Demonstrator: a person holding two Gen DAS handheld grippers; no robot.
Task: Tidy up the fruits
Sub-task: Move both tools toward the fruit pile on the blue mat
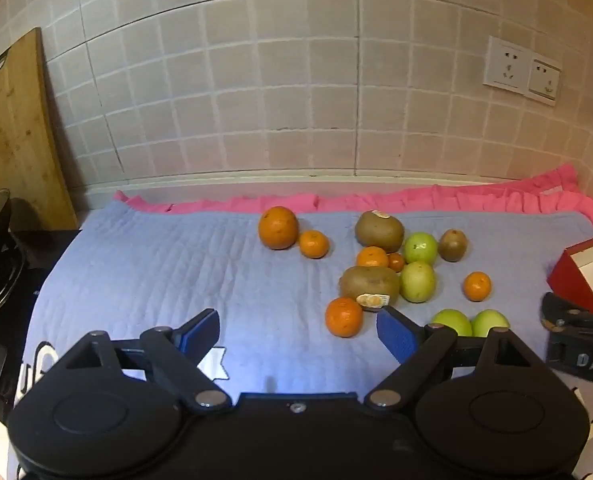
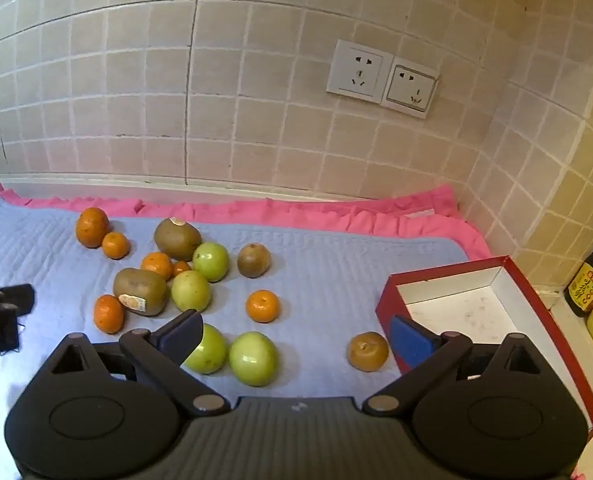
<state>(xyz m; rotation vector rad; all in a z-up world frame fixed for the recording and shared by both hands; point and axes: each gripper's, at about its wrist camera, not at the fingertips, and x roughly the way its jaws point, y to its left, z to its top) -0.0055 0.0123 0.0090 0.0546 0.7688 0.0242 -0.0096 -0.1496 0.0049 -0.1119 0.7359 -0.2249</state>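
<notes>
Both hand-held grippers hang wide open over the counter, nothing between the pads. Left hand-held gripper tilts down at a blue quilted mat; a mandarin sits just ahead of its right pad, touching a stickered kiwi. Beyond that, the main pile: more mandarins, another big kiwi, green apples, and a big orange further back, off to the left.

Right hand-held gripper has two green apples right in front, near its left pad, and a brownish fruit just beside its right pad. A red box with a white, empty inside sits ahead to the right. One mandarin lies alone straight ahead.
</notes>
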